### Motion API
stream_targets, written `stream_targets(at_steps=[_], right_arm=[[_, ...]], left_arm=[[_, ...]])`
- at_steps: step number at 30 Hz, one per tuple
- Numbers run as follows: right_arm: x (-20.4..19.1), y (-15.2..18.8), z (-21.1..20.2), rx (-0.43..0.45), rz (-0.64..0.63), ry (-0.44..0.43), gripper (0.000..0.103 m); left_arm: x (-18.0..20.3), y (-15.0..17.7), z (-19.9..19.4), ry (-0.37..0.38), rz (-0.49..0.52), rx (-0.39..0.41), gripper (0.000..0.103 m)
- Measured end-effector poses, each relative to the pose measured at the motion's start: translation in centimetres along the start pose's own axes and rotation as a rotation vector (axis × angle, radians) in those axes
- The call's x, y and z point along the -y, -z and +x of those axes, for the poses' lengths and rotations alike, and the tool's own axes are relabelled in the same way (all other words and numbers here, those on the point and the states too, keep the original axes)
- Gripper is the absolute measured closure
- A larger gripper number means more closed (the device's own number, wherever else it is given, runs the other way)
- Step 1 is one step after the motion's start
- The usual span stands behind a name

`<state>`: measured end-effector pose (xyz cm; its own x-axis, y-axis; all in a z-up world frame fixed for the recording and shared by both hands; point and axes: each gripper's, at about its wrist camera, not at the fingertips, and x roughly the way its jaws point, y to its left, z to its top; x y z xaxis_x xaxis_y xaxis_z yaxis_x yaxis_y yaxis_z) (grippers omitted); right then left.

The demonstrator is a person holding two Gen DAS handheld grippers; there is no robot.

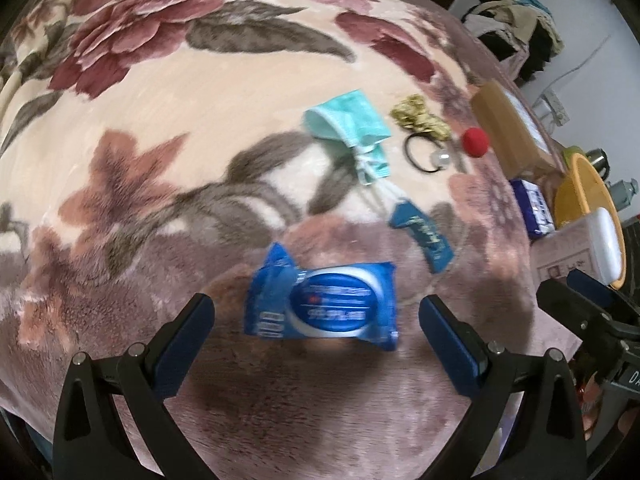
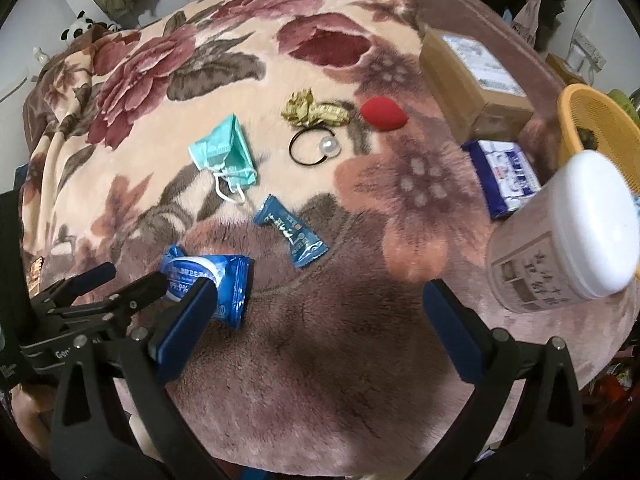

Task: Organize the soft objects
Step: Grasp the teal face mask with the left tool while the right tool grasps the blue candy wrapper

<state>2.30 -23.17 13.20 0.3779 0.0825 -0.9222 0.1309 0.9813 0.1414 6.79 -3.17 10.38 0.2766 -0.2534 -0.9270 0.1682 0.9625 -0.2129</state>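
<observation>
My left gripper [image 1: 316, 308] has its 2 fingers wide apart and holds nothing. The blue wipes packet [image 1: 320, 306] lies flat on the floral blanket [image 1: 160, 128], straight ahead of this gripper and just between the 2 fingertips in its own view. Its long axis runs across the gap, from one finger to the other, so I judge that closing now would press the packet on its short ends; a turn of the wrist would catch the narrow side better. My right gripper [image 2: 320, 300] is also spread open and empty. From it the packet lies to the left, partly behind its left finger, so the left gripper is clearly the nearer one. Further away I see a small blue sachet [image 1: 422, 236], a green face mask [image 1: 352, 128], a hair tie [image 1: 426, 156] with a pearl, a gold scrunchie [image 2: 316, 112] and a red sponge [image 2: 382, 114], all apart from each other. At the right edge stands an orange basket [image 2: 588, 116]; its inside looks dark and I cannot tell what is in it. A white-lidded tub [image 2: 560, 236] is closed.
</observation>
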Motion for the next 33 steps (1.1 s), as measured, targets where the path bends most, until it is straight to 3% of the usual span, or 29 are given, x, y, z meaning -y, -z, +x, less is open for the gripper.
stream_targets(at_steps=[18,23,30,32,33], right_arm=[[-2.0,-2.1,7.1,-0.092,-0.06,-0.073,0.005],[-2.7,-3.1,9.0,-0.112,-0.089,-0.069,0.029],[-3.0,-3.6,11.9,-0.165,-0.149,-0.058,0.054],[-3.0,-3.4,12.2,-0.172,-0.19,-0.029,0.078],[-2.7,-3.4,11.9,-0.16,-0.187,-0.04,0.078]], left_arm=[[-4.5,-1.5,3.7,-0.011,-0.079,-0.036,0.001],[-5.4,-3.1,3.9,-0.016,-0.093,-0.017,0.001],[-4.6,-6.0,4.1,-0.018,-0.077,0.006,0.001],[-4.0,-6.8,4.1,-0.015,-0.069,0.01,0.001],[-3.6,-7.2,4.2,-0.012,-0.063,0.012,0.001]])
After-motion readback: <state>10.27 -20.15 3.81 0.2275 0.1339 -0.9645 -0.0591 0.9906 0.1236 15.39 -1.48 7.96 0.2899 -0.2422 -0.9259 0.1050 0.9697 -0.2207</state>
